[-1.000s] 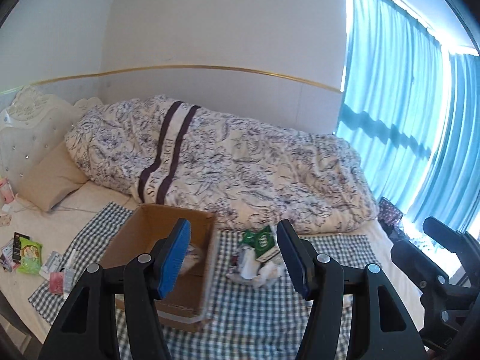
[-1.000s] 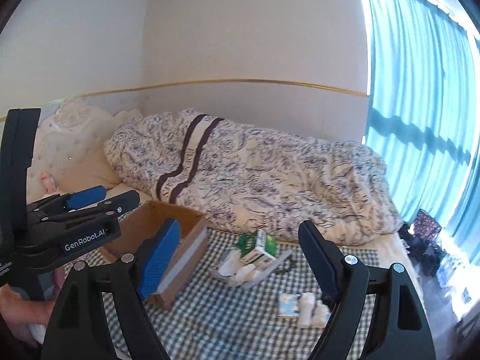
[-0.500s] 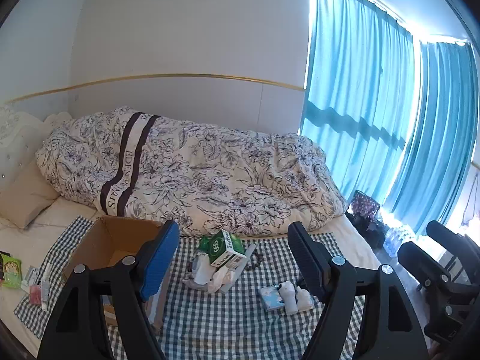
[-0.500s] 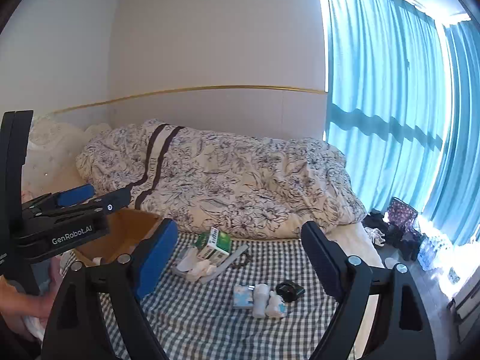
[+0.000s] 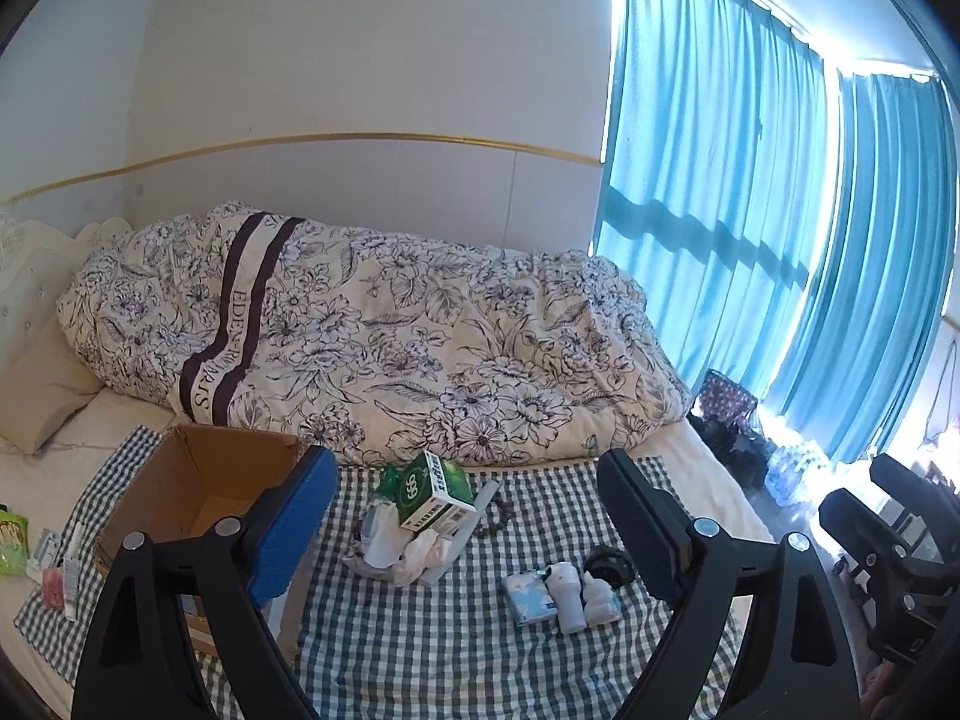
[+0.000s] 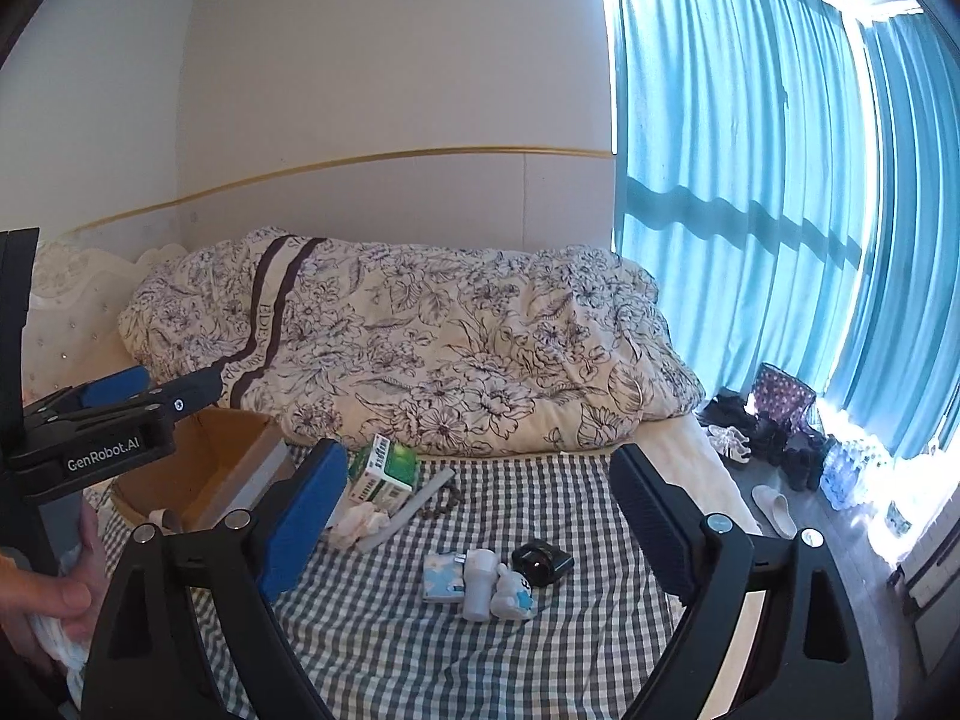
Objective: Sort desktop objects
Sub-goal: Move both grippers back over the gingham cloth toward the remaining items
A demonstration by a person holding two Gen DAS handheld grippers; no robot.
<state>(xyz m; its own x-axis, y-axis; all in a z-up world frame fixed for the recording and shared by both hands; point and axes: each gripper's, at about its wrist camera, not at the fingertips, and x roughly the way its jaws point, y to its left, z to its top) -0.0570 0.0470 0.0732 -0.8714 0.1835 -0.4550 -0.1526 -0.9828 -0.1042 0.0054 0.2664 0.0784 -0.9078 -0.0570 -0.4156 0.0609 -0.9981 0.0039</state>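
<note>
A checked cloth (image 5: 420, 648) covers the bed's near side. On it stands an open cardboard box (image 5: 198, 480) at the left. A green carton (image 5: 435, 492) lies on a heap of white wrappers in the middle, with a bead bracelet (image 5: 501, 516) beside it. Nearer lie a blue-white packet (image 5: 528, 597), a white bottle (image 5: 567, 594), a small white figurine (image 6: 513, 594) and a black round case (image 6: 540, 564). My left gripper (image 5: 462, 462) hangs open and empty above the cloth. My right gripper (image 6: 478, 453) is open and empty too, well above the small items.
A bunched floral quilt (image 5: 372, 336) fills the far half of the bed, with a pillow (image 5: 42, 396) at the left. Snack packets (image 5: 12, 540) lie off the cloth's left edge. Blue curtains (image 6: 750, 210) and shoes (image 6: 774, 504) on the floor mark the right side.
Both views have swung right and drawn back from the cardboard box. The packet, bottle, figurine and black case have come into sight. Both grippers stayed open.
</note>
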